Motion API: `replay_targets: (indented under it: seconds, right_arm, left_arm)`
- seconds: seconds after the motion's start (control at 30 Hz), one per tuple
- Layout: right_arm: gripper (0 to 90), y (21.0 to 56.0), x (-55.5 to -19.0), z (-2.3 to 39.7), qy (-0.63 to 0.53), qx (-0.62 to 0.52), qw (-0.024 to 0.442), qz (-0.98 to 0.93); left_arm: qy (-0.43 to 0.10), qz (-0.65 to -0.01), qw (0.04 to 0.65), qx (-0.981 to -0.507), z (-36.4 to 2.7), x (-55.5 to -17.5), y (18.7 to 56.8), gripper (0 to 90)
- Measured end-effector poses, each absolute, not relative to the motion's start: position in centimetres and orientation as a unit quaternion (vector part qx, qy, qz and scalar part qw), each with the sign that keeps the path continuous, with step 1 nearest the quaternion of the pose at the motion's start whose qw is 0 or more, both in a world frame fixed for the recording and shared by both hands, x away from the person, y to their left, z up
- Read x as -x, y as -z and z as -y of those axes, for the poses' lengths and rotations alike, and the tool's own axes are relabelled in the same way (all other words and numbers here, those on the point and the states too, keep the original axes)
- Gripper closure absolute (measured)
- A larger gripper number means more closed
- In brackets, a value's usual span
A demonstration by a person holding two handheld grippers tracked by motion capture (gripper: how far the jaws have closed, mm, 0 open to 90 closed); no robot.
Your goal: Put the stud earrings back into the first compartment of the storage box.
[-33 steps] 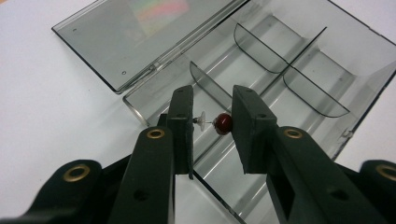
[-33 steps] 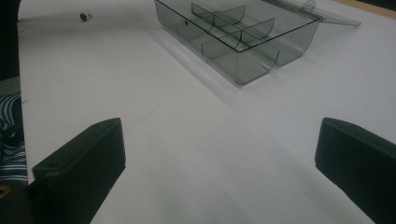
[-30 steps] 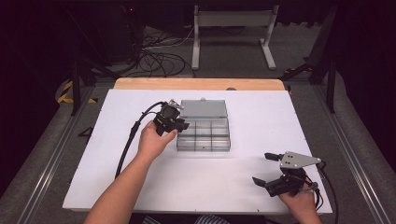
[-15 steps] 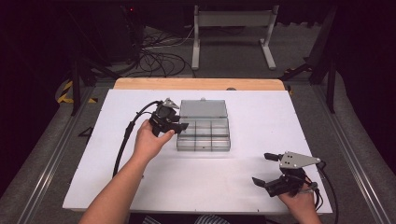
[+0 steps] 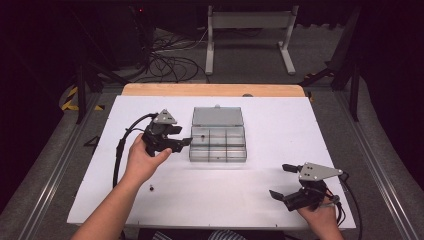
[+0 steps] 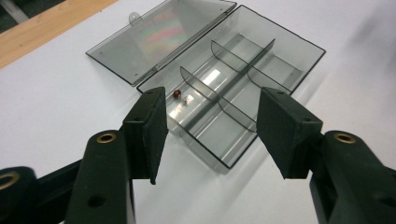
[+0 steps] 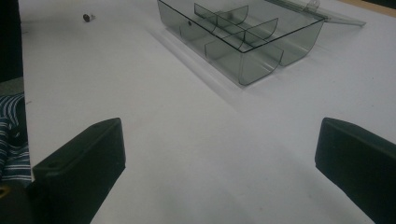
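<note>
Left gripper point(image 5: 184, 142) has just been opening, empty, beside clear box point(image 5: 218, 145); right gripper point(image 5: 287, 182) open. Remaining bead point(image 5: 151, 188) on surface point(image 5: 260, 200): tiny, hard, rolls easily; pinch centrally.

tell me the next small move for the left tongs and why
Probably swing the left tongs toward the small dark piece lying loose on the white table. Their jaws, just opened, are empty; one small red piece already sits in the clear box.
</note>
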State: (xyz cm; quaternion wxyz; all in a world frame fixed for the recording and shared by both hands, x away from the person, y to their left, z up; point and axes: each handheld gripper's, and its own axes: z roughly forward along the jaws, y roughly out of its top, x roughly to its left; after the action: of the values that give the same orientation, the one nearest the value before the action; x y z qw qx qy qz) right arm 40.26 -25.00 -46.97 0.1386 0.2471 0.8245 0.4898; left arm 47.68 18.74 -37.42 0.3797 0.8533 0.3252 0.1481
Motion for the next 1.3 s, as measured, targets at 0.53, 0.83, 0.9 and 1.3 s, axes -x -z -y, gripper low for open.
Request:
replay_targets:
  seconds: [0.53, 0.83, 0.9, 1.3]
  right_arm:
    - [2.7, 47.0, -40.2, 24.9, -0.490, -0.247, 0.137, -0.825]
    - [2.7, 47.0, -40.2, 24.8, -0.488, -0.247, 0.138, -0.826]
    - [2.7, 47.0, -40.2, 24.7, -0.489, -0.247, 0.137, -0.826]
    - [2.7, 47.0, -40.2, 24.7, -0.488, -0.246, 0.138, -0.826]
  left_arm:
    - [-0.166, -0.320, 0.366, -0.858, -21.9, -43.0, 37.5, 41.9]
    - [-0.166, -0.325, 0.354, -0.861, -23.8, -41.2, 38.8, 42.0]
    - [-0.161, -0.328, 0.354, -0.861, -24.2, -40.9, 39.2, 42.1]
    - [-0.136, -0.329, 0.344, -0.869, -25.7, -40.1, 41.6, 42.2]
